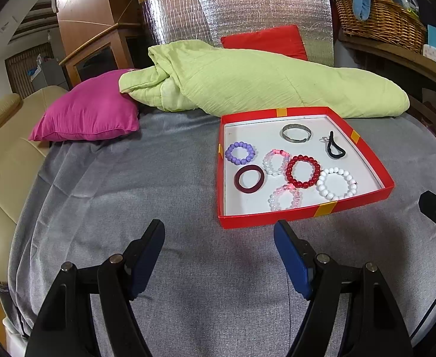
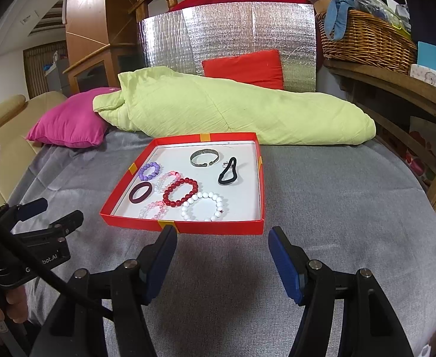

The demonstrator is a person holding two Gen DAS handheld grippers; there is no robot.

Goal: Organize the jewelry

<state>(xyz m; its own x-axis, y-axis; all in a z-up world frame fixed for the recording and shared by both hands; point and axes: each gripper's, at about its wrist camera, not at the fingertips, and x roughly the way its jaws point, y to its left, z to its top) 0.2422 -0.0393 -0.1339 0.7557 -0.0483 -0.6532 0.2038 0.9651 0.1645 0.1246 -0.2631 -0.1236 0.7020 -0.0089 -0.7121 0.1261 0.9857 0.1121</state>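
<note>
Bed (image 1: 128, 193), grey cover. Green quilt (image 1: 262, 83) along its far edge. Red tray (image 1: 295, 214) near the quilt, holding 8 pieces: white bead bracelet (image 1: 337, 183), red bead bracelet (image 1: 302, 171), metal bangle (image 1: 296, 132) among them. Left claw (image 1: 219, 255) and right claw (image 2: 222, 258): both spread apart, empty, over the bed's near edge.

8 pieces of jewelry lie flat in a shallow red box (image 1: 295, 218), right of centre in the left wrist view.
Silver bangle (image 1: 296, 132) and black loop (image 1: 334, 146) sit at the back; purple (image 1: 240, 153), dark red ring (image 1: 249, 178), red beads (image 1: 302, 171), white beads (image 1: 337, 184) and 2 pink-white bracelets (image 1: 285, 197) cluster in front.
</note>
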